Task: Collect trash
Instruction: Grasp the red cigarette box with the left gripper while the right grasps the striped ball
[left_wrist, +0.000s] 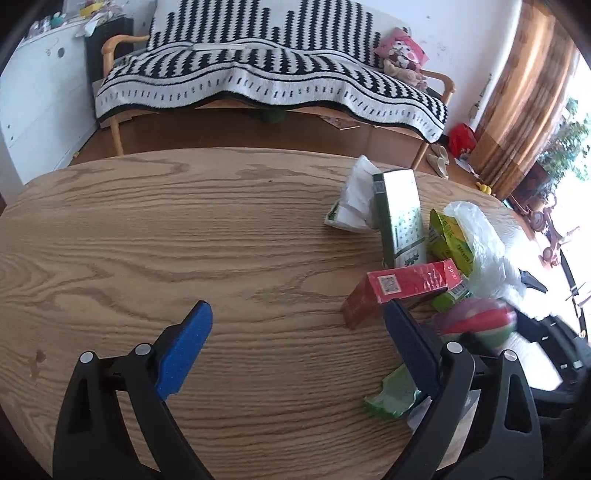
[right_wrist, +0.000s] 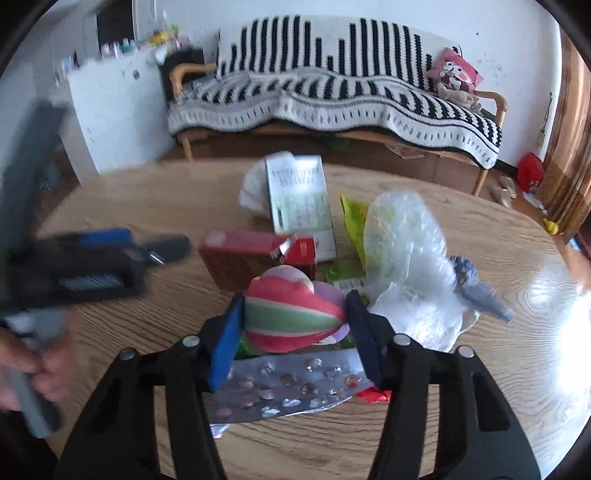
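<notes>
A pile of trash lies on the wooden table (left_wrist: 184, 229): a red carton (left_wrist: 402, 288), a green and white box (left_wrist: 400, 218), crumpled tissue (left_wrist: 356, 192), a yellow-green wrapper (left_wrist: 448, 236) and a clear plastic bag (left_wrist: 484, 243). My left gripper (left_wrist: 297, 321) is open and empty, just left of the red carton. My right gripper (right_wrist: 295, 317) is shut on a striped red, green and pink soft ball (right_wrist: 291, 314), also blurred in the left wrist view (left_wrist: 476, 321). A used silver blister pack (right_wrist: 291, 384) lies under the right gripper.
A sofa with a black and white blanket (left_wrist: 269, 74) stands behind the table. A white cabinet (left_wrist: 40, 96) is at the left. A torn green wrapper (left_wrist: 395, 395) lies by my left gripper's right finger. A brown curtain (left_wrist: 524, 92) hangs at the right.
</notes>
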